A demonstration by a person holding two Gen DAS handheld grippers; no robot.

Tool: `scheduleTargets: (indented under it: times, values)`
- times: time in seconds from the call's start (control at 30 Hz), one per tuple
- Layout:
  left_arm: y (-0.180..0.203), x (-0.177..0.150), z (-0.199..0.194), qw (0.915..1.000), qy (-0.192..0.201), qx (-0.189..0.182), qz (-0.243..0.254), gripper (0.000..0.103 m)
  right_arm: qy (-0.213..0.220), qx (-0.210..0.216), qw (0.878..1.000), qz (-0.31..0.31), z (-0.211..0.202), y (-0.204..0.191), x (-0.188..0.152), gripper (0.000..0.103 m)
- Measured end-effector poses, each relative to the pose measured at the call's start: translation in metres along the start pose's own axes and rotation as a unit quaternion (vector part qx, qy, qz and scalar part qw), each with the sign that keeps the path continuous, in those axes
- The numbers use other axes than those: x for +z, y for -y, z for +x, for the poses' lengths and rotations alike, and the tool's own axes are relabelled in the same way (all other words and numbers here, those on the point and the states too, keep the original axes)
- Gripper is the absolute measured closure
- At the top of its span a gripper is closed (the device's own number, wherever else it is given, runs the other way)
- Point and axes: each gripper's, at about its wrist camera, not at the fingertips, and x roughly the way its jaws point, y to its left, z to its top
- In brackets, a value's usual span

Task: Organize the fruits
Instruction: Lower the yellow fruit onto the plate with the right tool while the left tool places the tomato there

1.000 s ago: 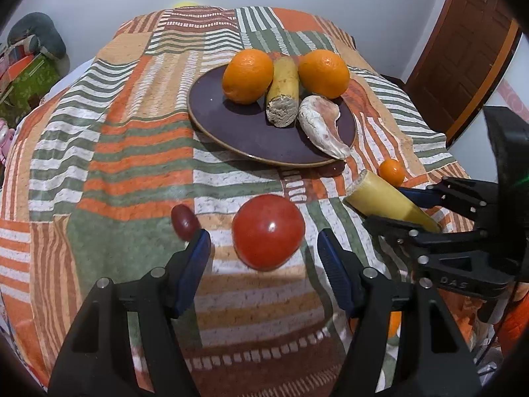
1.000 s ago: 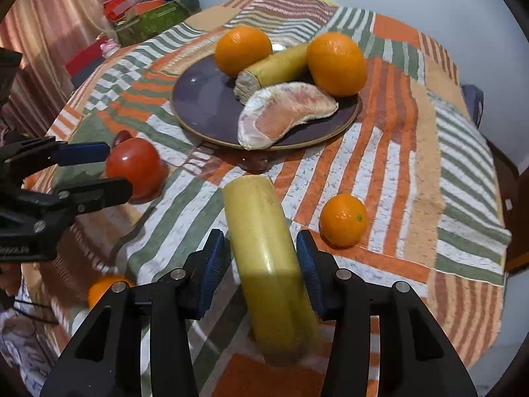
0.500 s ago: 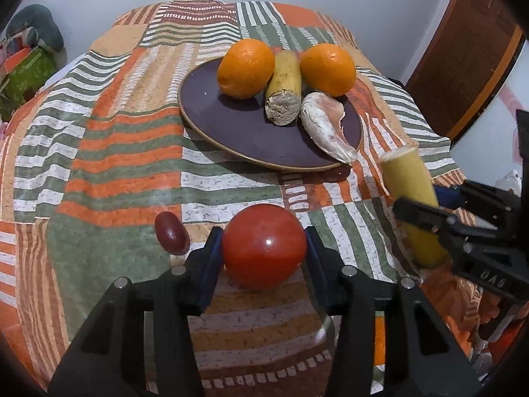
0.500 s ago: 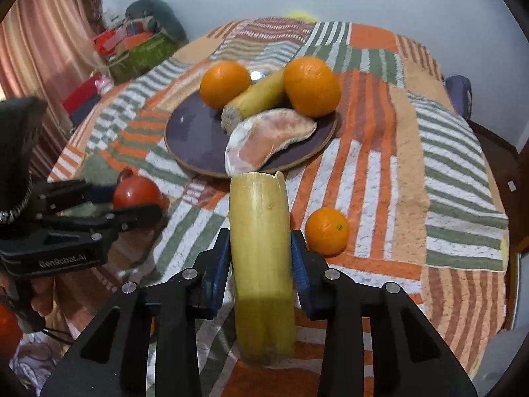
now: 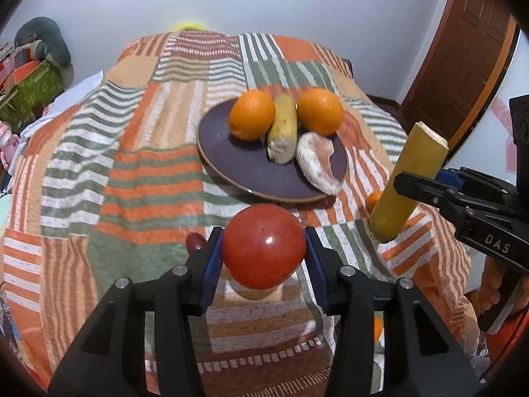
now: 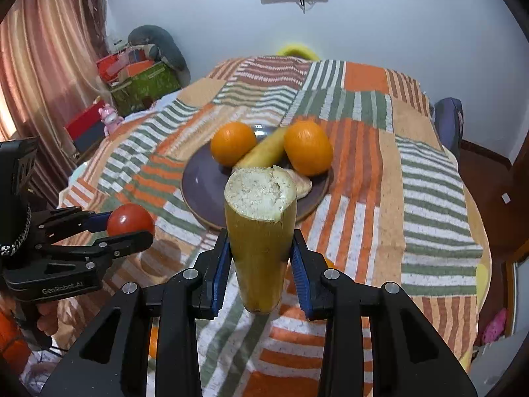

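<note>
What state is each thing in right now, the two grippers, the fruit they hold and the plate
Left gripper: shut on the tomato.
Tomato: held, lifted off the cloth.
Right gripper: shut on the banana half.
Banana half: held upright, cut end up.
Plate: on the cloth, holding two oranges, a banana piece and a pale wedge.

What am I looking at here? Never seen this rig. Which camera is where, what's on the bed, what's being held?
No robot arm: a person holds a two-finger gripper in each hand, each carrying a fisheye camera looking along its fingers. In the left wrist view, the left gripper is shut on a red tomato. In the right wrist view, the right gripper clamps a cut banana piece, held upright. On the striped blanket sits a dark plate with two oranges, another banana piece and a peeled citrus segment.
</note>
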Motion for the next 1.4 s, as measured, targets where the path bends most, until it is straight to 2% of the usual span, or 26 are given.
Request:
scheduleTargets:
  times: [0.37,0.7,0.87,1.17,1.4]
  values:
    - [-0.01,0.034,-0.011,0.9992,0.04,0.005,0.001,0.056,0.025,0.019,0.999,-0.01,0.006,-0.012,0.027,0.071]
    - [-0.027,0.054,0.004,0.9987,0.049,0.001,-0.012,0.056,0.017,0.023,0.999,-0.033,0.031,-0.026,0.042,0.071]
    - [-0.036,0.059,0.015,0.9988,0.045,0.0,-0.017,0.056,0.0,0.024,0.999,-0.045,0.049,-0.032,0.046,0.071]
    - [-0.042,0.066,0.038,0.9994,0.029,-0.003,-0.017,0.056,-0.003,0.027,0.998,-0.048,0.072,-0.037,0.055,0.071]
    - [-0.04,0.073,0.056,0.9995,0.014,-0.014,-0.023,0.056,-0.003,0.034,0.999,-0.03,0.073,-0.028,0.052,0.071]
